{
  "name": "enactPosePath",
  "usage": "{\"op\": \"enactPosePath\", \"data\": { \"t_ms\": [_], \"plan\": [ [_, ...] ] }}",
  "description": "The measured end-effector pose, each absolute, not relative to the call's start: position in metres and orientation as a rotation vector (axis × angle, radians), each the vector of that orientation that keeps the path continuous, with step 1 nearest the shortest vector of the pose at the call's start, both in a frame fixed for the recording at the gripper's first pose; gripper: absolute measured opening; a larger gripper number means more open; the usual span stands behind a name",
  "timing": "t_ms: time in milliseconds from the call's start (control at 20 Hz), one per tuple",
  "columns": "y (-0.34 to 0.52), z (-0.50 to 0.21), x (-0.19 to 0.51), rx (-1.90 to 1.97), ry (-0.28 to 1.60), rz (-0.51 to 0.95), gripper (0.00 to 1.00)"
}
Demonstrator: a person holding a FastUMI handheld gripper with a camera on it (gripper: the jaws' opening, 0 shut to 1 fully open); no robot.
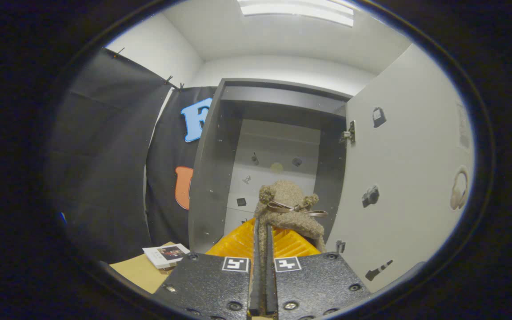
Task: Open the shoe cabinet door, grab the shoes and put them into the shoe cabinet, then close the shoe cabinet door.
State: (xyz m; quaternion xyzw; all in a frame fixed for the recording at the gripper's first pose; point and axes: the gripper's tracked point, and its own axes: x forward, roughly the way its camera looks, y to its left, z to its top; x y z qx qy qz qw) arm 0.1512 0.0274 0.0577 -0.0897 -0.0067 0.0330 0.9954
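Note:
A fuzzy tan shoe with a brown bow hangs upright just ahead of my fingers. My gripper is shut on the shoe, both fingers pressing its thin edge between them. Straight beyond stands the grey shoe cabinet, with its inside open to view. The white cabinet door is swung wide open on the right, hinged beside the shoe. The shoe is held in front of the cabinet's opening, at about mid height.
Black booth cloth hangs left of the cabinet. A small booklet lies on a tan surface down at the left. The door carries several small stickers, and the cabinet's pale back wall too.

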Motion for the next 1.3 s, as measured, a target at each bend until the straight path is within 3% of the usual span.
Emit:
{"op": "enactPosePath", "data": {
  "t_ms": [750,1300],
  "plan": [
    [-0.036,-0.053,0.361,-0.154,0.184,-0.099,0.08],
    [-0.047,-0.143,0.425,-0.159,0.325,-0.078,0.08]
  ]
}}
